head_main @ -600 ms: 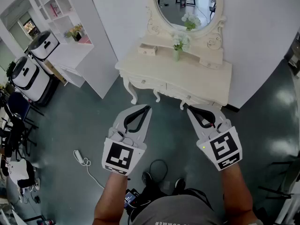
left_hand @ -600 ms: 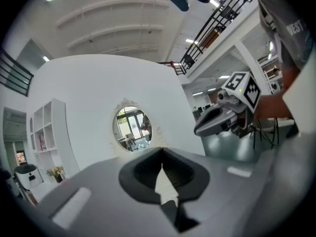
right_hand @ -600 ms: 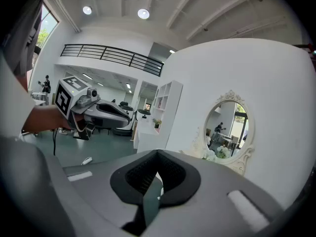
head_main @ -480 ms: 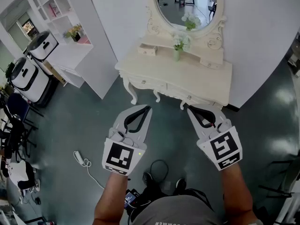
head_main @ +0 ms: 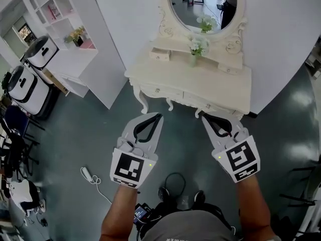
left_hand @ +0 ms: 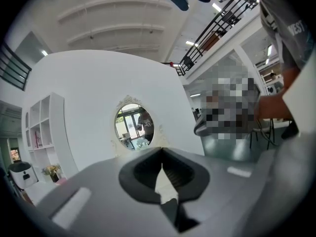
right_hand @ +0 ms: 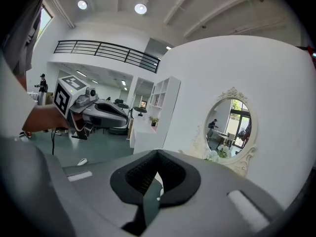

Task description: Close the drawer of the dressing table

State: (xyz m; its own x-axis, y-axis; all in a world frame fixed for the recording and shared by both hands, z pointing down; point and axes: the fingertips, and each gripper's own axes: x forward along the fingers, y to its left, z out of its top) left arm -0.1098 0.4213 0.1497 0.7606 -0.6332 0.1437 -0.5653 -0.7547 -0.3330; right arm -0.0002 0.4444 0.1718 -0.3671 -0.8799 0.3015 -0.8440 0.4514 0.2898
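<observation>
Both pairs of jaws are closed tip to tip on nothing. The left gripper (head_main: 158,116) and right gripper (head_main: 204,116) hang in front of the dressing table (head_main: 210,82), well apart from it. The small drawer (head_main: 160,54) on the table's top, at its left, seems pulled out. It looks light and stiff; a flat push on its front should slide it in.

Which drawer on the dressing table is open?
The small upper drawer left of the vase. It juts forward, while the right small drawer and the lower drawers sit flush.
</observation>
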